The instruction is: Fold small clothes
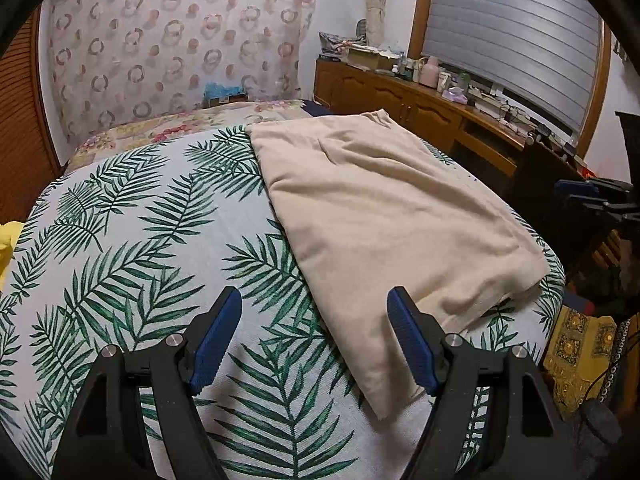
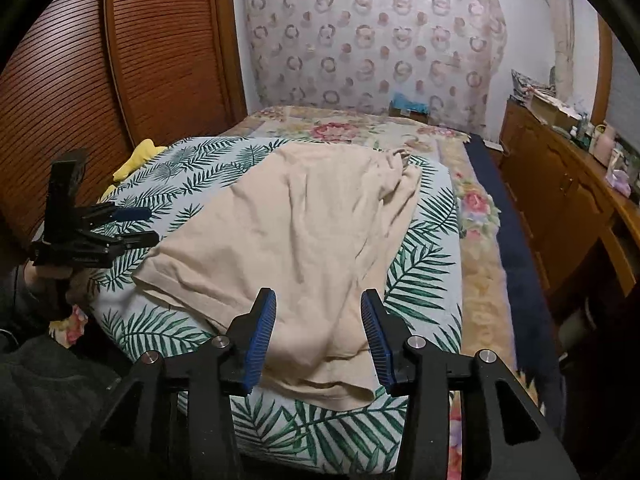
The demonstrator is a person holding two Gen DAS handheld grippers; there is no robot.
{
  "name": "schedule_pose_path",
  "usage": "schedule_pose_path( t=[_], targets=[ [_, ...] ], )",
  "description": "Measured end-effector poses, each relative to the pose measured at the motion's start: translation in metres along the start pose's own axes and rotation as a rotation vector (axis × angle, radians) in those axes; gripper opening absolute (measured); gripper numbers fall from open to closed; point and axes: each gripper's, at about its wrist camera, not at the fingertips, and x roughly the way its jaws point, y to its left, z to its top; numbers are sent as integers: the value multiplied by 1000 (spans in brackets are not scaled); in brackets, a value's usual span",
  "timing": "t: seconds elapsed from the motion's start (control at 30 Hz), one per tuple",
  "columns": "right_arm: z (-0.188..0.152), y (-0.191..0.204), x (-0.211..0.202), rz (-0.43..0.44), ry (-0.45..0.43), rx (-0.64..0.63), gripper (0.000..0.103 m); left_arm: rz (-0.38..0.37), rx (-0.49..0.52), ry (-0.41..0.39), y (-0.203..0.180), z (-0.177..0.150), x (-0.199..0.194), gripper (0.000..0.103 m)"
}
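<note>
Beige garment [image 2: 304, 232], one only, lies part-folded on a leaf-print cloth [image 1: 132, 248] spread over the bed as a flat working surface, its near hem toward the person and its far end bunched. Right gripper [image 2: 318, 334] hovers just over that near hem with blue pads apart and nothing clamped between them, apparently free of the fabric after a fold. Left gripper [image 1: 314, 336] waits over the bare leaf print beside the garment's long edge, jaws wide and empty, likely placed to take the next edge. Two grippers, four blue pads in all. A single yellow item [image 2: 138, 160] sits at the cloth's far left edge, seemingly set aside; what it is cannot be told.
</note>
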Motion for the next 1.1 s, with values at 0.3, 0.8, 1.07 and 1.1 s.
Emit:
schedule_pose_path(
  t=[0.3,0.8,1.07,1.1],
  targets=[
    [-5,-9,17,-37,34,51,46,-12,38,33,-9,-2,7,64],
    [-20,-25,84,-91,146,159,76,-39,45,107,-13,-11,16,50],
    [-22,-11,84,22,135,135,76,-65,52,111,-15,-14,15,45],
    [-22,-8,86,32,134,126,75,-71,53,112,-15,-14,15,42]
  ],
)
